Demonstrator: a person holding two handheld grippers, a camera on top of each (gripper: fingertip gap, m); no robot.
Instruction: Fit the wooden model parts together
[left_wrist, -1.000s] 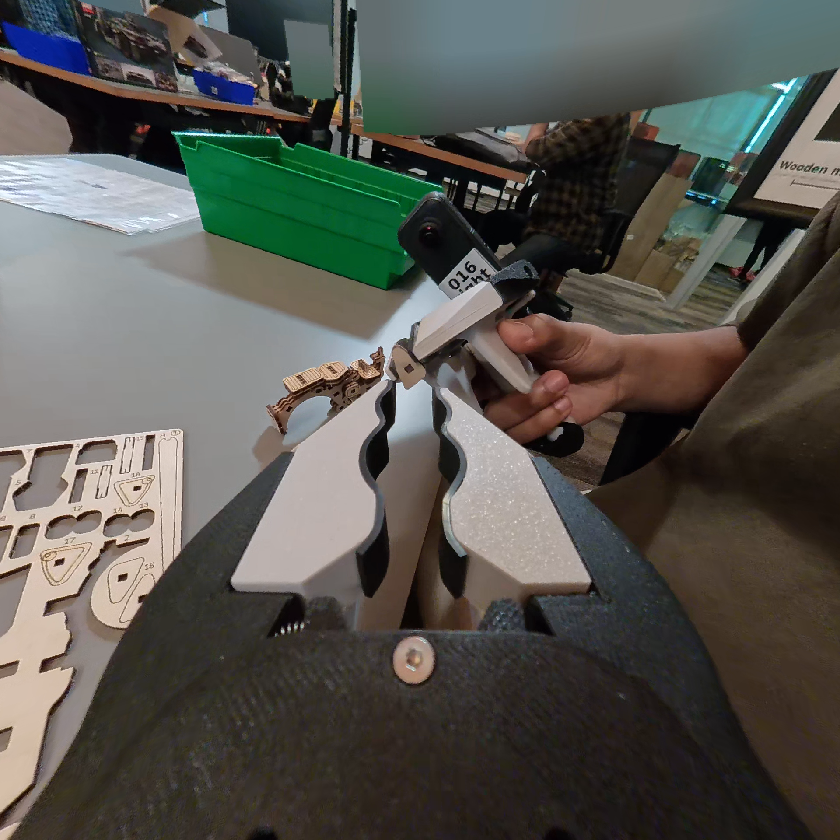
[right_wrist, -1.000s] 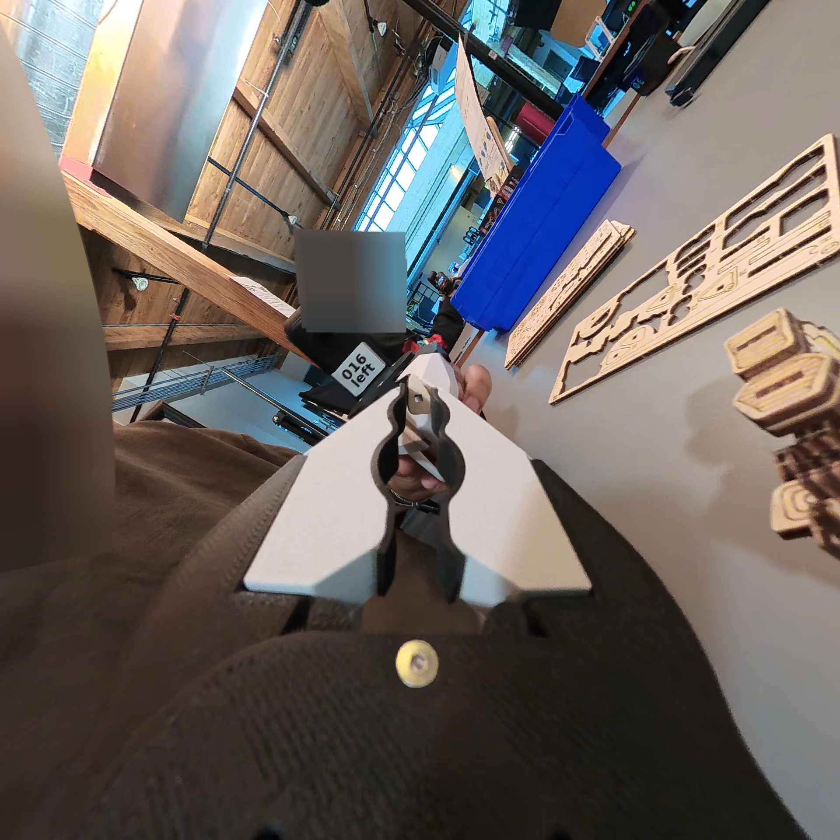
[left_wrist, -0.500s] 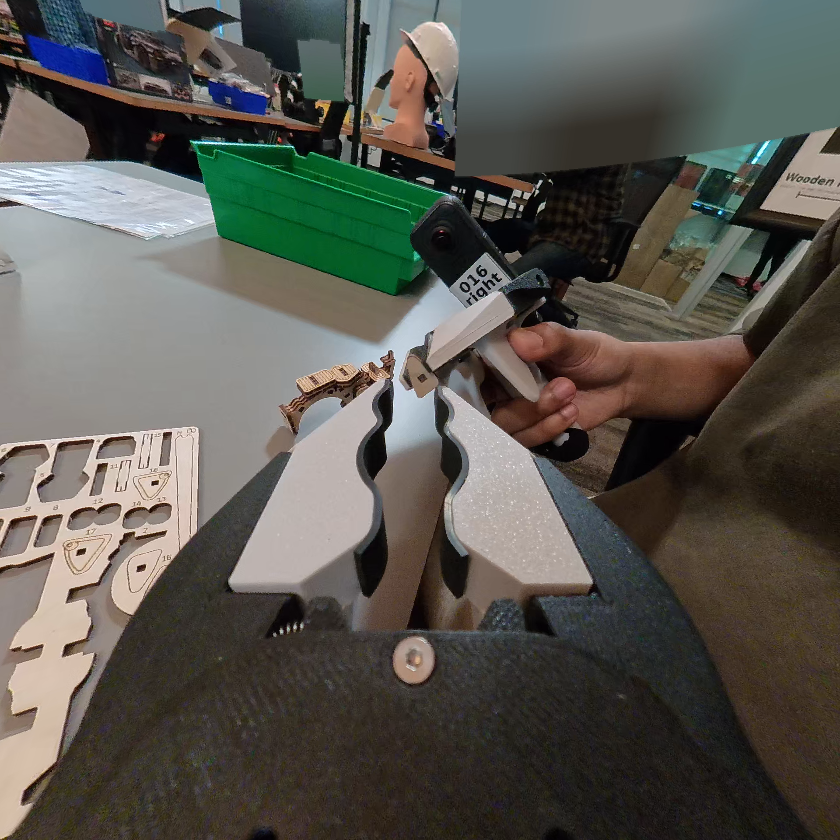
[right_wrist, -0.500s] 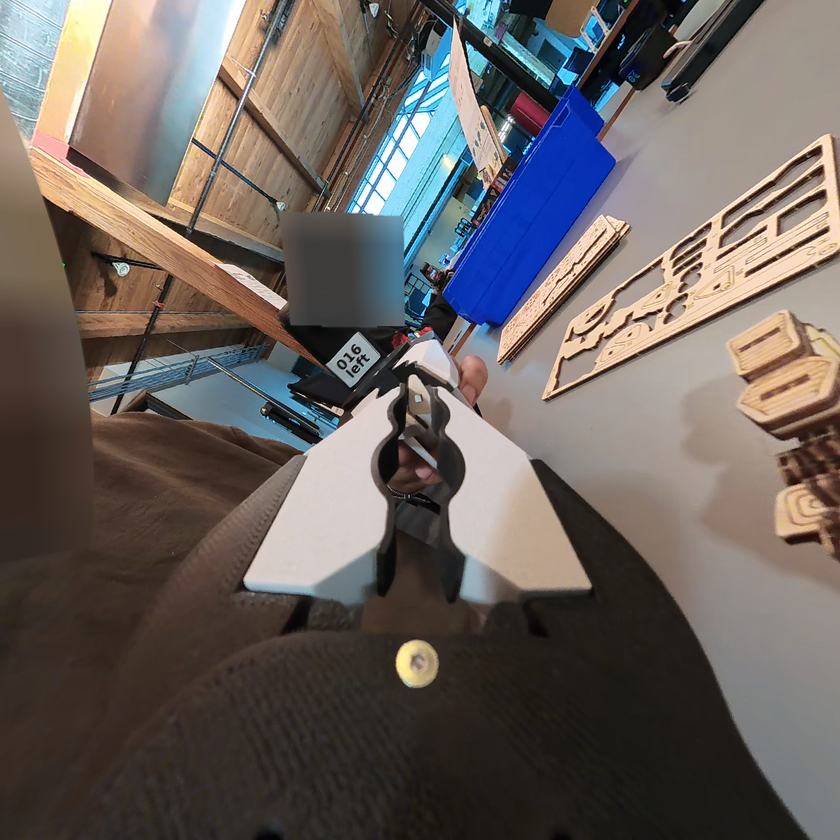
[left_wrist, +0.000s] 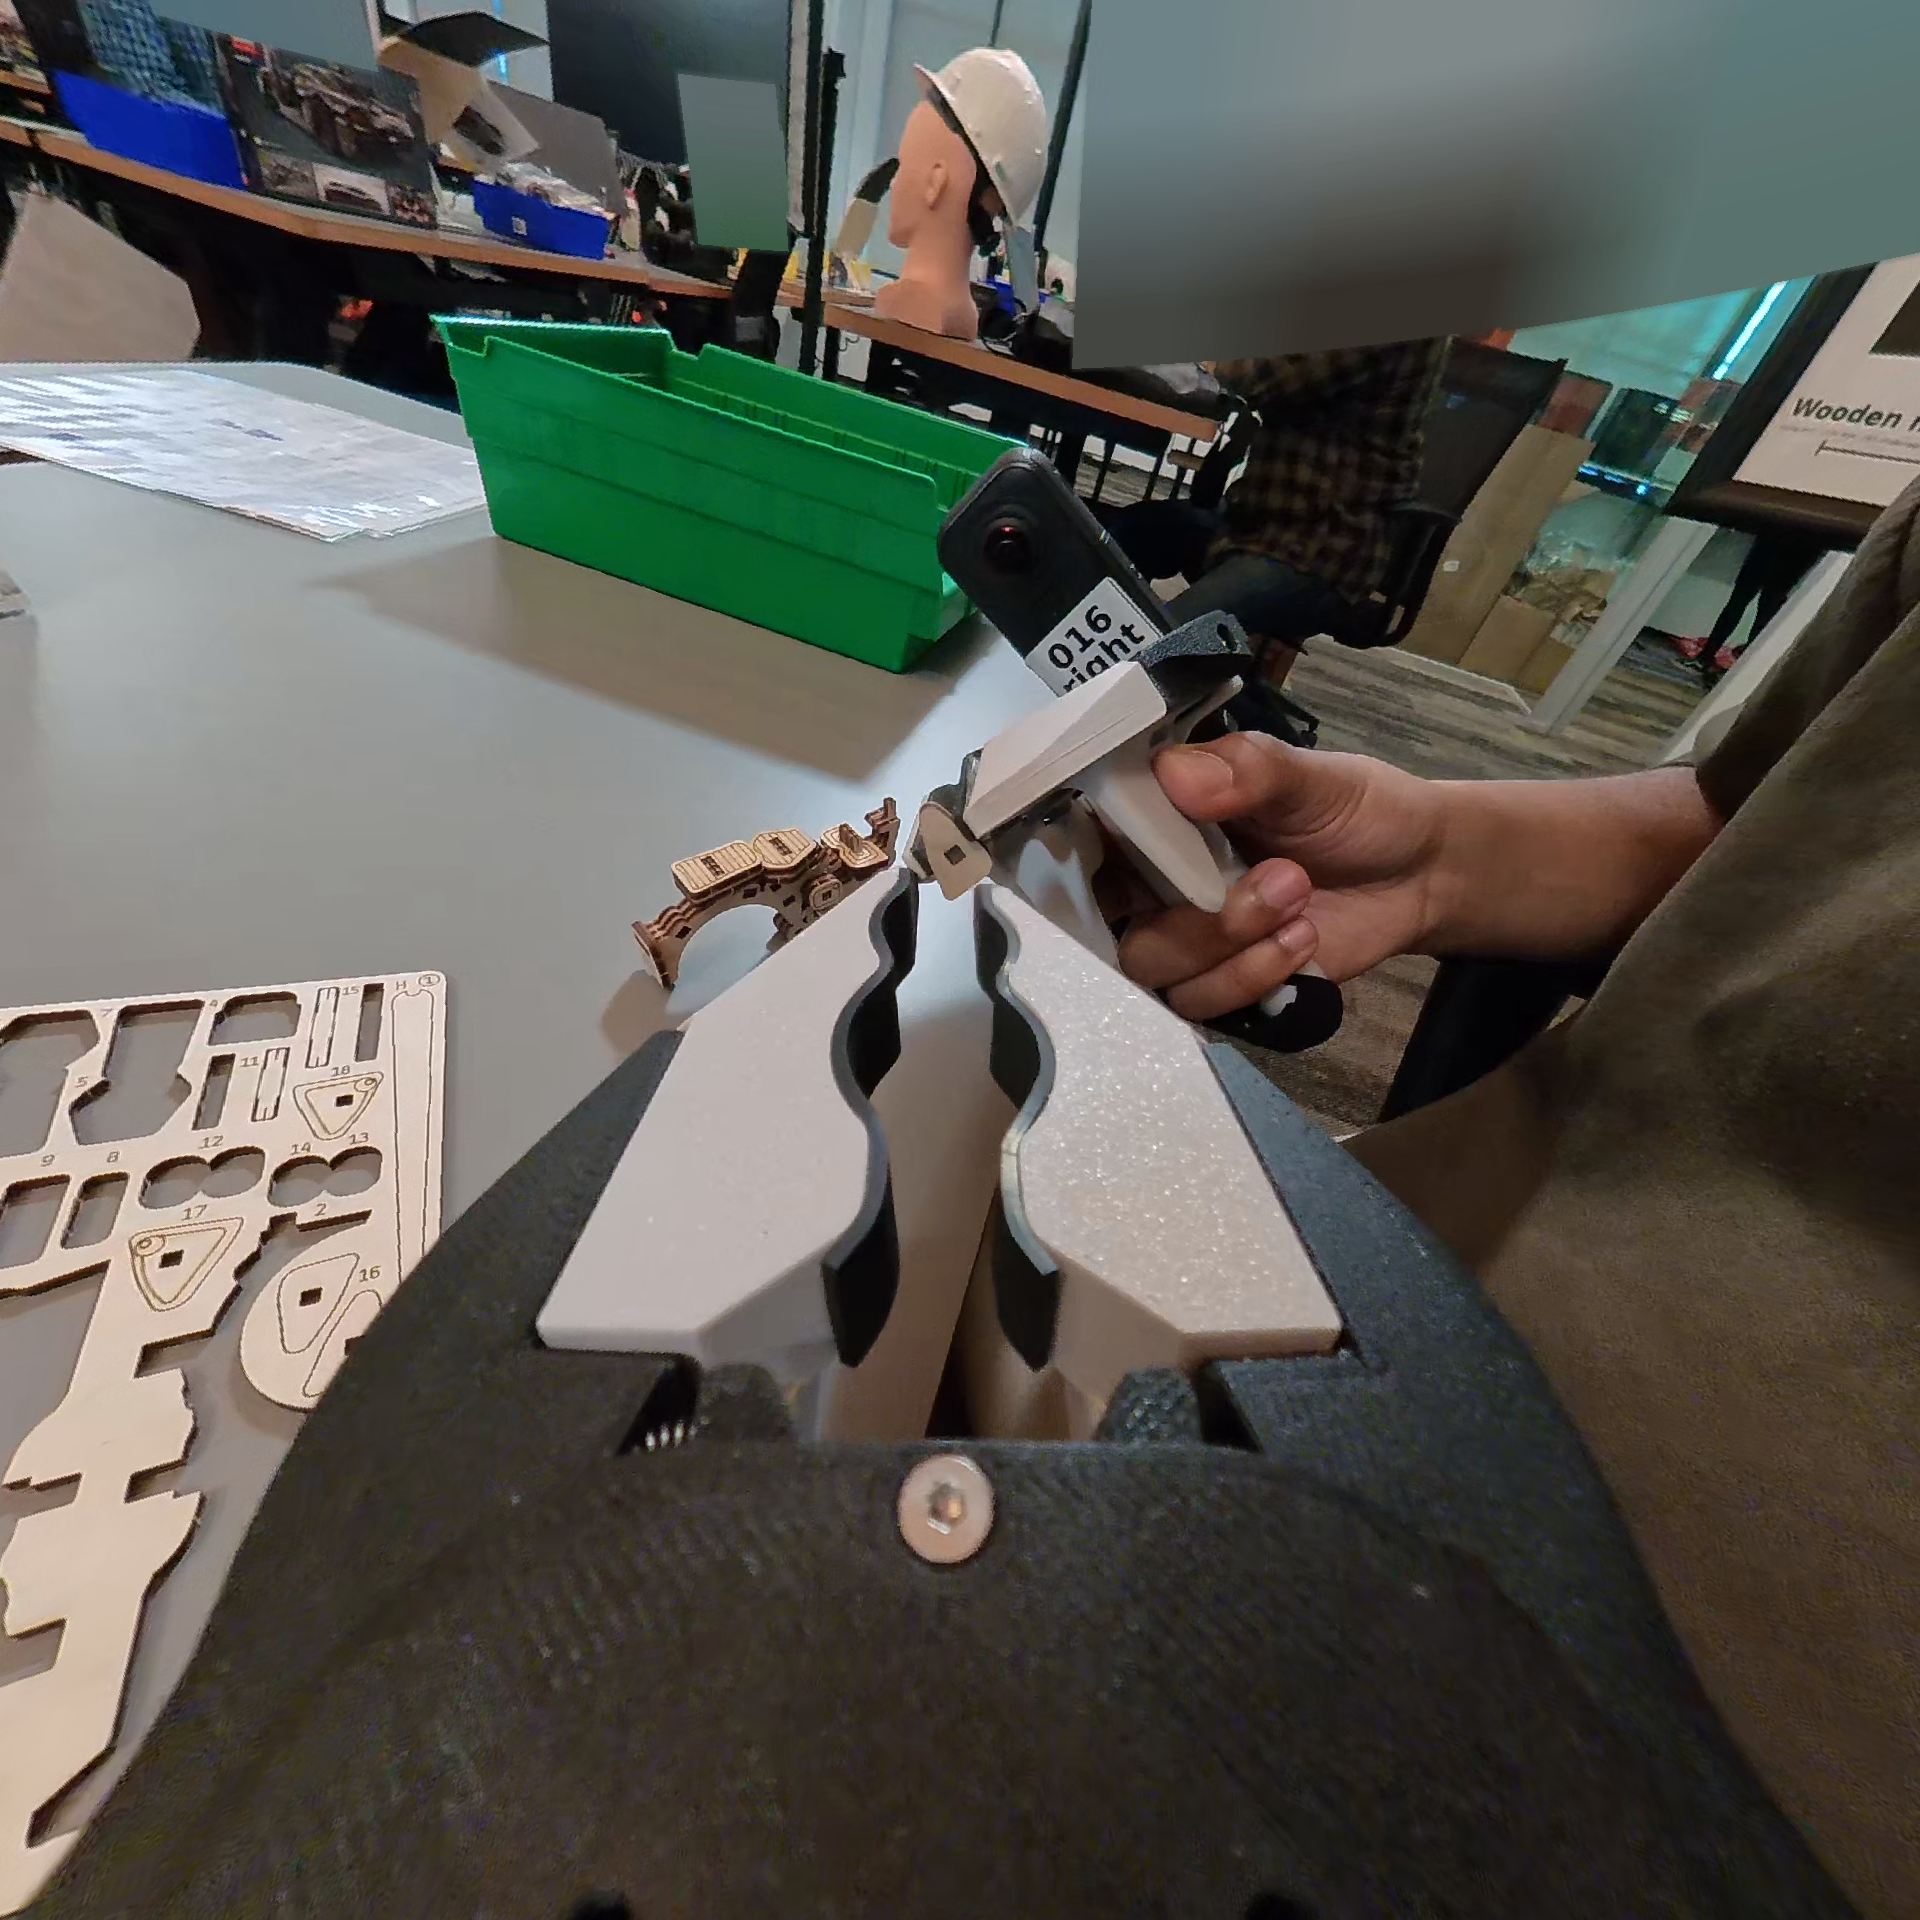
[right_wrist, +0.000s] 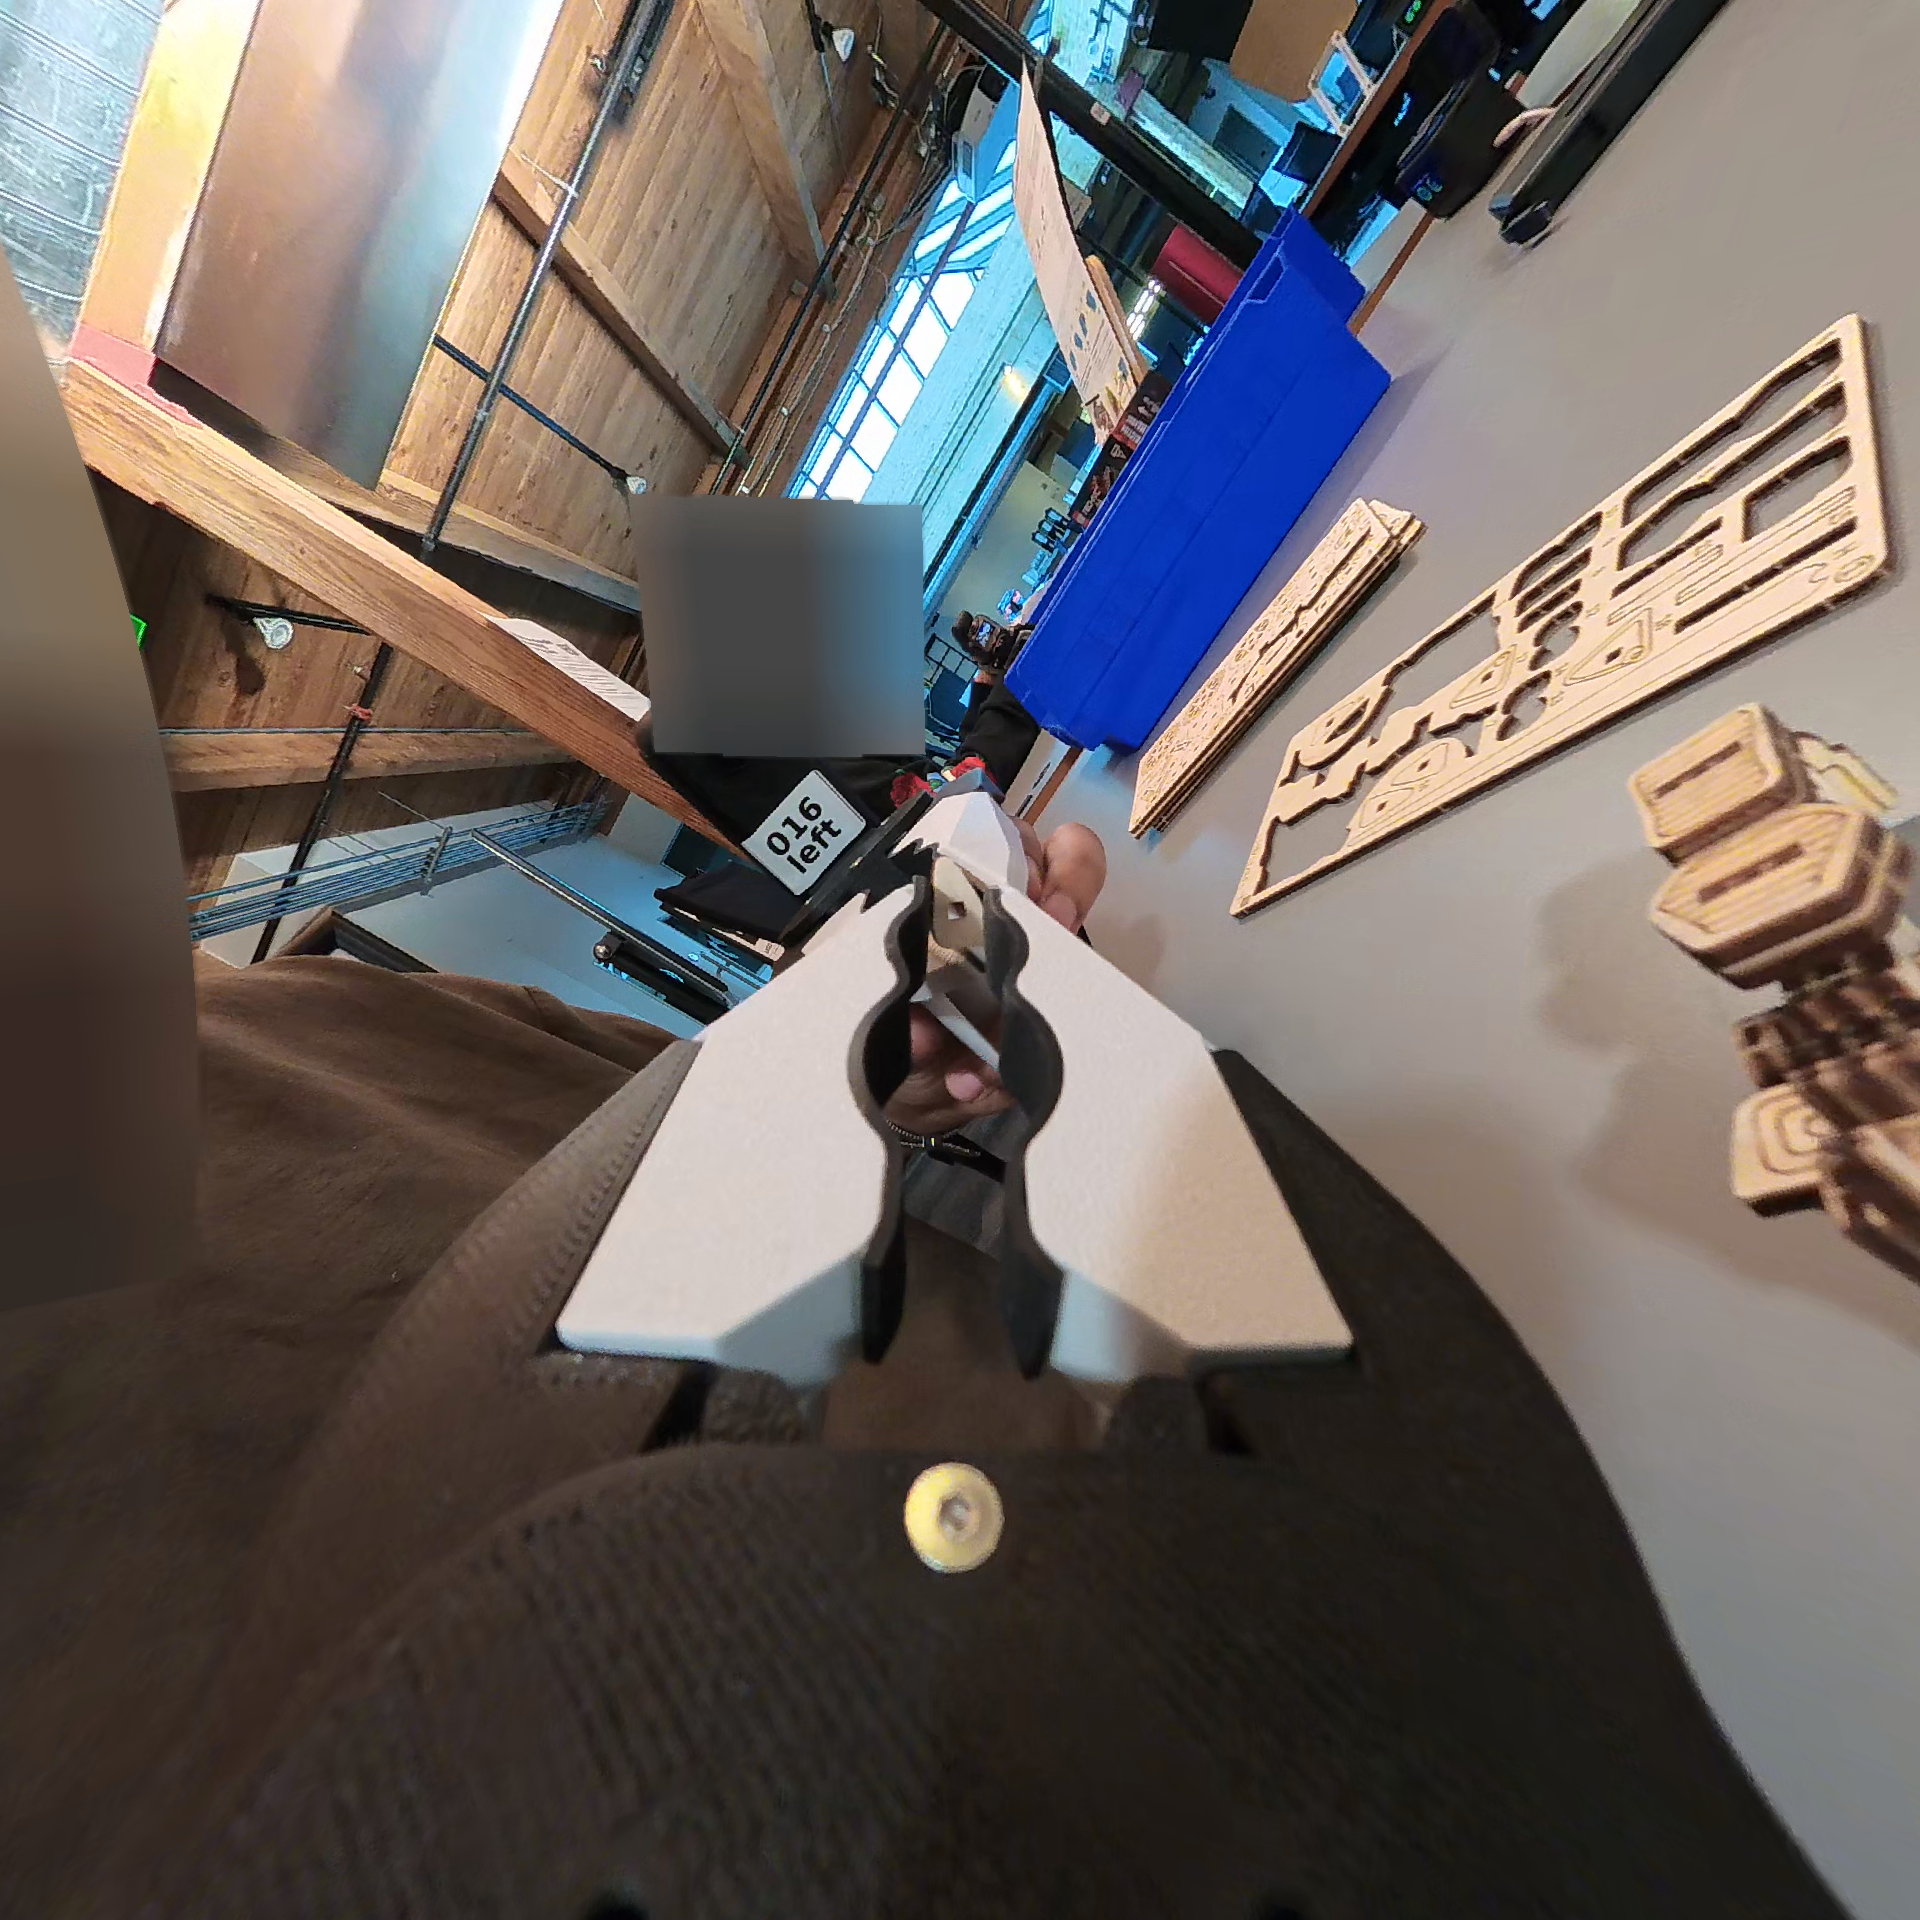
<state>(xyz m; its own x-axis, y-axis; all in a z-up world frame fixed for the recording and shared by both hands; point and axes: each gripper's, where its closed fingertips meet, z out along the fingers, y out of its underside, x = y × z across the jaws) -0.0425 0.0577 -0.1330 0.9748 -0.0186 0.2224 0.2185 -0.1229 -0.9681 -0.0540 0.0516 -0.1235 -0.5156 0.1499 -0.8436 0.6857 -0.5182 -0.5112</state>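
1. Left wrist view: left gripper (left_wrist: 941, 896) low over the grey surface (left_wrist: 312, 727), fingers parted by a narrow gap, nothing between them.
2. Just past its tips, right gripper (left_wrist: 948, 844) held in a hand (left_wrist: 1299, 883), fingers closed on a small flat wooden part (left_wrist: 951, 860) with a square hole.
3. Part up in the air, just right of the half-built model (left_wrist: 774, 894); contact between the two impossible to tell. Model standing on the surface.
4. Punched sheet (left_wrist: 208, 1195) flat at lower left, most cut-outs empty, a few pieces still in it.
5. Shown only in this view: green bin (left_wrist: 707, 520) behind the model, sleeved papers (left_wrist: 208, 447) at far left, white hard hat (left_wrist: 987, 94) on a mannequin head at a back bench, sign (left_wrist: 1849, 405) at the right edge.
6. Right wrist view, rolled sideways: same part seen between this gripper's own fingertips, with the left gripper close behind and facing it.
7. Shown only in that view: blue bin (right_wrist: 1195, 540) at the far end of the surface, stack of uncut sheets (right_wrist: 1278, 665) just beside it, timber ceiling and windows above.
8. Model large at the right edge there, near the punched sheet but apart from it.
9. Writing: white printed label (left_wrist: 1091, 634) on the right gripper's camera, a matching one on the left gripper's, small numbers burnt beside the sheet's cut-outs, dark lettering on the sign.
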